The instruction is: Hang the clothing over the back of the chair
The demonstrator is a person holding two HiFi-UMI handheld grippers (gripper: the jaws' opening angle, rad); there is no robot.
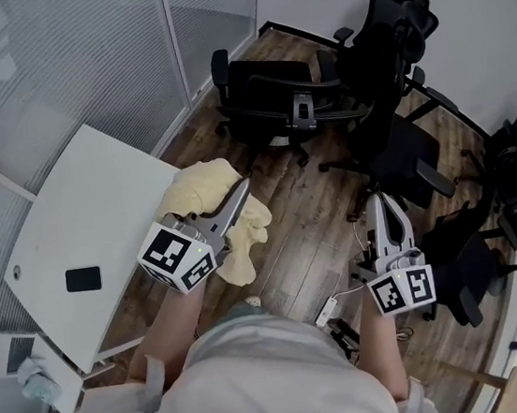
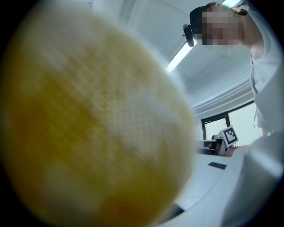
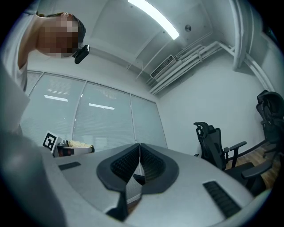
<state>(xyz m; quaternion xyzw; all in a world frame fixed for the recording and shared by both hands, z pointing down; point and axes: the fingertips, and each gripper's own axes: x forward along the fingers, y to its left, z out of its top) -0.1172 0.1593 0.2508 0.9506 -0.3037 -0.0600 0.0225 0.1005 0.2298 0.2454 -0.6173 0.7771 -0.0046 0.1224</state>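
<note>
Left tongs clamp the crumpled pale-yellow fabric garment, nearest black mesh office chair at their 1 o'clock; right tongs closed, empty, at 3 o'clock.

Pale yellow clothing, black chairs, white table

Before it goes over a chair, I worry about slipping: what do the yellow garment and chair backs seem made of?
Yellow garment: likely soft knit fabric, matte; it bunches in rounded folds, with fine grid texture close up. Chair back: dark, matte, perhaps mesh or plastic; unclear.
</note>
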